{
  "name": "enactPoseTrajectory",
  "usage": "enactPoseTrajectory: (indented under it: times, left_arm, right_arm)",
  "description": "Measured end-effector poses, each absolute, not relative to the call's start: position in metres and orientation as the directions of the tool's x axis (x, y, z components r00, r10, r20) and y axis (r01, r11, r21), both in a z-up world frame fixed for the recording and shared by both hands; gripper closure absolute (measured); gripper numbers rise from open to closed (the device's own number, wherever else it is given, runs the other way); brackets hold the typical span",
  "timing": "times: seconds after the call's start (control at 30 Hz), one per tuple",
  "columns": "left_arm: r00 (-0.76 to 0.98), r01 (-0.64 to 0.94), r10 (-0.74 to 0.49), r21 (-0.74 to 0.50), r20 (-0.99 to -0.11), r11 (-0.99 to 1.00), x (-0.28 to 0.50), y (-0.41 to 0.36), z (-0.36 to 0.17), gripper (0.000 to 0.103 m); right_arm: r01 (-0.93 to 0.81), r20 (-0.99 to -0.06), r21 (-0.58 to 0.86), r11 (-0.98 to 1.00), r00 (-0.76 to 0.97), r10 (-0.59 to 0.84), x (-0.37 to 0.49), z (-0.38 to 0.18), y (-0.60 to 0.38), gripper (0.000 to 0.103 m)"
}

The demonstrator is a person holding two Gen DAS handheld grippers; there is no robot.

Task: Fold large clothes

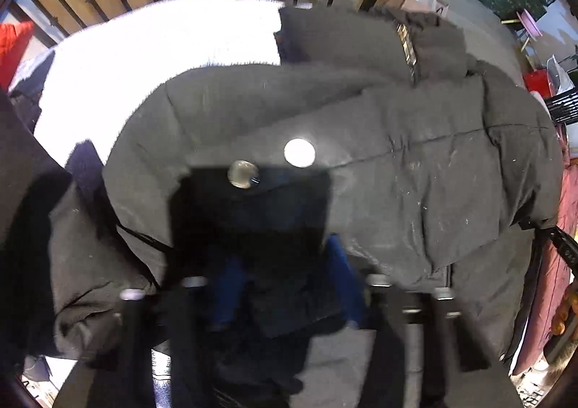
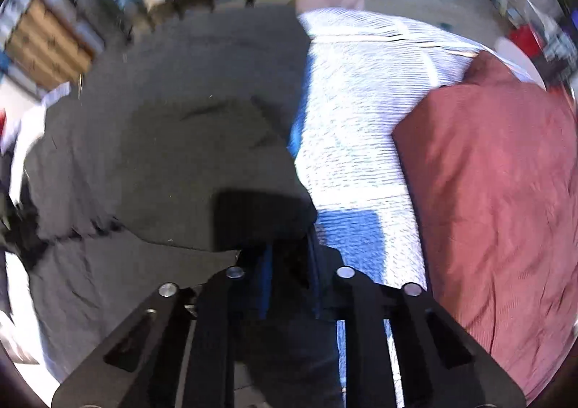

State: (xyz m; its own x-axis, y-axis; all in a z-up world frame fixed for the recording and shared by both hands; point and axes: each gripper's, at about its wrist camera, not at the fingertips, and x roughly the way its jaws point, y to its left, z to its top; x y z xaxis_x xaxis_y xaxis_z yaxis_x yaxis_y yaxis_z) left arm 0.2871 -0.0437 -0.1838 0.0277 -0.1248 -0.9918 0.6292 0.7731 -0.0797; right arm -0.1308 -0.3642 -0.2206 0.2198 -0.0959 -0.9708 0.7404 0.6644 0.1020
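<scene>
Dark padded jacket (image 1: 361,162) spread across a bed with a white striped cover (image 2: 361,111), its bulk already doubled over itself. The left tool (image 1: 278,263) points down, its blue-lined jaws nearly closed on a dark flap of the jacket that carries a metal snap (image 1: 242,174); a second snap (image 1: 299,153) lies on the panel just beyond. The right tool (image 2: 289,263) has its jaws drawn in on another dark edge of the jacket, at the border between garment and bedcover, with a red pillow (image 2: 498,191) near on the right.

Risks, as judged: the padding is thick and slick, so a narrow pinch on the outer shell alone may slip once the fold is lifted. Uneven pull between the two tools would skew the fold line. The right view is blurred, so the depth of its bite cannot be confirmed. A wide swing could drag the bedcover or nudge the pillow.
</scene>
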Motion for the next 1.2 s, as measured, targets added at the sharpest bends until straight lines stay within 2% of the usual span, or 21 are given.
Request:
enactPoseTrajectory:
  times: [0.07,0.1,0.13,0.17,0.23,0.3,0.37,0.43,0.47,0.53,0.57,0.6,0.7,0.83,0.97,1.07,1.2]
  left_arm:
    - [-0.004,0.620,-0.199,-0.159,-0.980,0.768,0.284,-0.044,-0.168,0.088]
    - [-0.021,0.615,-0.248,-0.208,-0.969,0.761,0.280,-0.043,-0.157,0.090]
    - [-0.028,0.618,-0.282,-0.239,-0.959,0.749,0.274,-0.041,-0.148,0.091]
    - [-0.029,0.635,-0.308,-0.255,-0.951,0.729,0.264,-0.043,-0.139,0.091]
    - [0.002,0.685,-0.285,-0.206,-0.959,0.698,0.242,-0.049,-0.132,0.092]
    - [0.038,0.699,-0.223,-0.134,-0.974,0.702,0.234,-0.053,-0.149,0.092]
    - [0.046,0.646,-0.157,-0.090,-0.987,0.758,0.243,-0.051,-0.178,0.091]
    - [0.057,0.585,-0.149,-0.088,-0.987,0.806,0.258,-0.041,-0.192,0.089]
    - [0.083,0.562,-0.139,-0.068,-0.987,0.824,0.266,-0.038,-0.192,0.089]
    - [0.129,0.559,-0.118,-0.026,-0.985,0.829,0.272,-0.038,-0.186,0.089]
    - [0.145,0.570,-0.111,-0.009,-0.983,0.821,0.275,-0.041,-0.182,0.089]
    - [0.138,0.576,-0.108,-0.008,-0.985,0.817,0.277,-0.042,-0.181,0.089]
    - [0.127,0.602,-0.084,0.009,-0.988,0.799,0.277,-0.049,-0.184,0.086]
    - [0.151,0.637,-0.042,0.065,-0.988,0.768,0.276,-0.049,-0.204,0.077]
    - [0.150,0.637,-0.037,0.068,-0.988,0.768,0.274,-0.037,-0.210,0.067]
    - [0.139,0.643,-0.041,0.059,-0.989,0.763,0.278,-0.034,-0.212,0.061]
    - [0.144,0.635,-0.043,0.059,-0.989,0.770,0.279,-0.033,-0.218,0.057]
  right_arm:
    - [0.787,-0.958,0.156,0.597,0.269,-0.104,-0.145,-0.204,-0.374,0.094]
    - [0.803,-0.952,0.162,0.573,0.279,-0.122,-0.150,-0.198,-0.379,0.095]
    - [0.814,-0.947,0.180,0.552,0.295,-0.127,-0.155,-0.193,-0.382,0.102]
    - [0.844,-0.946,0.160,0.512,0.279,-0.164,-0.164,-0.187,-0.389,0.103]
    - [0.930,-0.941,0.056,0.364,0.172,-0.293,-0.198,-0.185,-0.416,0.103]
    - [0.955,-0.957,0.039,0.295,0.121,-0.264,-0.215,-0.195,-0.435,0.103]
    - [0.927,-0.952,0.072,0.369,0.174,-0.252,-0.210,-0.186,-0.439,0.103]
    - [0.865,-0.939,0.050,0.500,0.212,-0.272,-0.185,-0.173,-0.427,0.101]
    - [0.815,-0.937,0.042,0.578,0.232,-0.259,-0.170,-0.165,-0.409,0.097]
    - [0.775,-0.940,0.056,0.630,0.253,-0.228,-0.156,-0.164,-0.395,0.072]
    - [0.760,-0.940,0.081,0.644,0.274,-0.205,-0.145,-0.163,-0.386,0.042]
    - [0.752,-0.936,0.107,0.651,0.297,-0.188,-0.139,-0.162,-0.378,0.033]
    - [0.689,-0.920,0.184,0.702,0.371,-0.123,-0.101,-0.166,-0.343,0.033]
    - [0.582,-0.935,0.171,0.795,0.351,-0.056,-0.057,-0.174,-0.297,0.033]
    - [0.525,-0.982,-0.030,0.850,0.145,-0.125,-0.021,-0.229,-0.285,0.031]
    - [0.550,-0.993,0.034,0.834,0.114,-0.035,-0.023,-0.268,-0.302,0.029]
    - [0.526,-0.993,-0.045,0.849,0.068,-0.095,-0.009,-0.273,-0.293,0.027]
